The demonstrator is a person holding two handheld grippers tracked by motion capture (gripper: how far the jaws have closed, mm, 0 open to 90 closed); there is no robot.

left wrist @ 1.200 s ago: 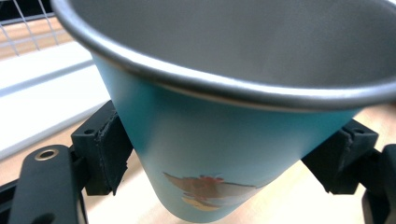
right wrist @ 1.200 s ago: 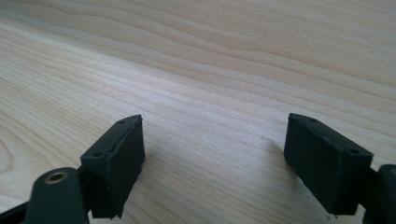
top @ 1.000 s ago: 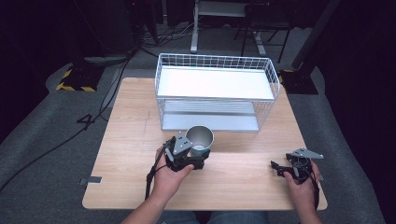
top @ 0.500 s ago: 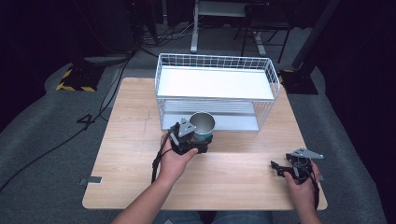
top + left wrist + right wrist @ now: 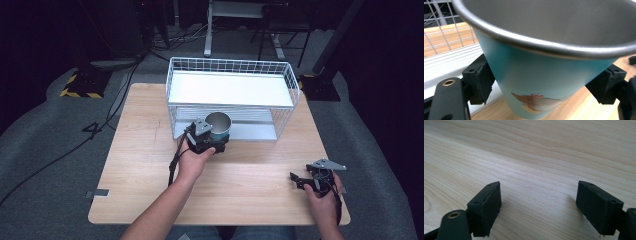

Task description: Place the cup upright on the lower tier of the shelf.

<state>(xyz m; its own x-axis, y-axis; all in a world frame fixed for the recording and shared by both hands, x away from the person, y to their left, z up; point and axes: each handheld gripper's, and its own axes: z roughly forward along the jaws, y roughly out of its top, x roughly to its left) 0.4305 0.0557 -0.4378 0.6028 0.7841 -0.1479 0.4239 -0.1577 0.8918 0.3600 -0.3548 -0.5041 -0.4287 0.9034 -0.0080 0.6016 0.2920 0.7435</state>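
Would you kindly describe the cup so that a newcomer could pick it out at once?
Find the white wire rack at the far side of the wooden table. At its front, by the lower shelf, the left gripper clasps a cup. It is light blue, with a bare metal rim and inside and a small reddish picture low on its side.

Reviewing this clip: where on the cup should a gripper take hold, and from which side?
Low on the cup's blue wall, from the side, jaws across its width. It stands upright and tapers downward, with a flared steel rim above, so a low grip probably can't slip off. The left gripper holds it just so, by the rack.
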